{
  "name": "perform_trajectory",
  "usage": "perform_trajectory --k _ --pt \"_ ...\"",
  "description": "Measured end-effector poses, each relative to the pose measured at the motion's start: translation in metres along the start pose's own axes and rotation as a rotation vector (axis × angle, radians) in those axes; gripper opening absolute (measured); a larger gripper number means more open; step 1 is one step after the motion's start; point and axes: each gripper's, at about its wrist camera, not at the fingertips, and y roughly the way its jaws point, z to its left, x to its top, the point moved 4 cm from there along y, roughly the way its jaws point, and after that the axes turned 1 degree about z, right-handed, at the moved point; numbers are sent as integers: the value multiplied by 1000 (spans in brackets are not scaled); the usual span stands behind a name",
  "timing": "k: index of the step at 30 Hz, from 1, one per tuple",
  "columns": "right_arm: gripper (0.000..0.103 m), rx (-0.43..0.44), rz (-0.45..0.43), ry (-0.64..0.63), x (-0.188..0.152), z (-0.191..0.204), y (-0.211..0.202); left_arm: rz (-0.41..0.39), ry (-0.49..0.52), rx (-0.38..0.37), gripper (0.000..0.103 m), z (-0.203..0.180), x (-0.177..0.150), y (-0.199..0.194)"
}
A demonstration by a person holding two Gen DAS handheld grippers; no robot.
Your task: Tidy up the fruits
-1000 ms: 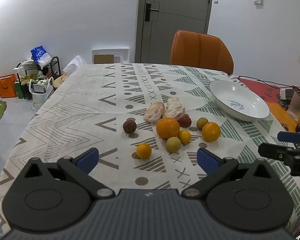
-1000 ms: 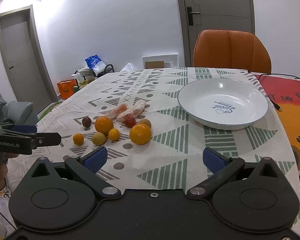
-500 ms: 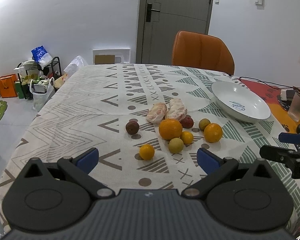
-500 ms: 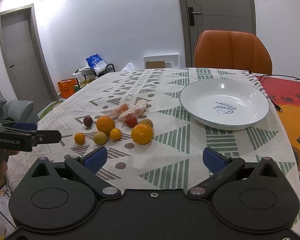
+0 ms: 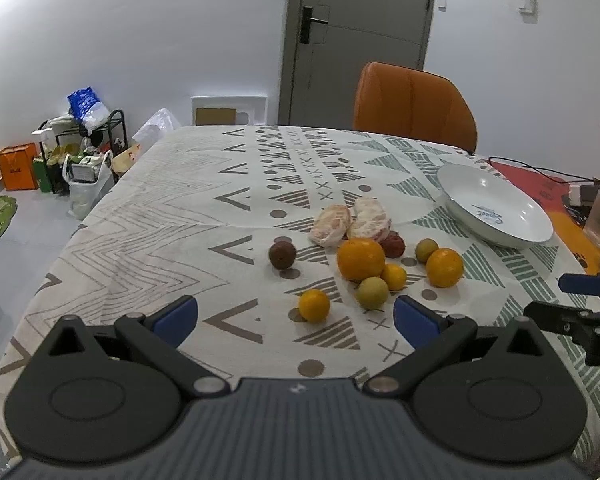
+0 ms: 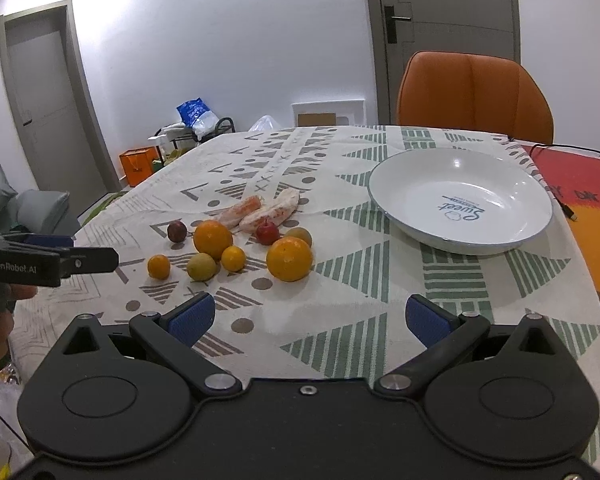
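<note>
Nothing is picked up yet, and the white plate (image 6: pixel 460 236) holds no fruit, so the step in hand is most likely a first reach into the loose pile on the patterned tablecloth (image 5: pixel 172 216). Farthest left in the left wrist view lies the dark purple fruit (image 5: pixel 282 254), set a little apart, then the small orange (image 5: pixel 314 305) nearest the left gripper (image 5: pixel 295 318), whose blue pads stand wide apart with nothing between them. That small orange looks like the easiest start for this side, since it sits clear of its neighbours and the fingers can straddle it without nudging anything. Next come the two wrapped pomelo pieces (image 5: pixel 350 222) side by side at the back, with the large orange (image 5: pixel 360 259) just in front, and the yellow-green fruit (image 5: pixel 373 293) and a small yellow citrus (image 5: pixel 394 277) pressed close to it; round fruit packed like this would probably roll if bumped, so it is better left until the outer pieces are gone. Further right, the second large orange (image 6: pixel 289 259) lies nearest the plate and suits the right gripper (image 6: pixel 308 316), also spread open and empty. A level approach low over the cloth, closing across the widest part, should hold it, followed by a gentle set-down so that it does not roll over the shallow rim.
</note>
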Motion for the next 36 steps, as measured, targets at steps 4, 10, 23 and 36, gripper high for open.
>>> perform_trajectory --k 4,10,23,36 --pt "103 -8 0 -16 0 2 6 -8 -16 7 103 7 -1 4" --pt "103 7 9 -4 -1 0 18 -24 -33 -29 101 8 -4 13" --pt "103 79 -13 17 11 3 43 -33 -45 -13 87 6 -11 37" --pt "88 153 -4 53 17 5 64 -13 -34 -46 54 -5 -11 55"
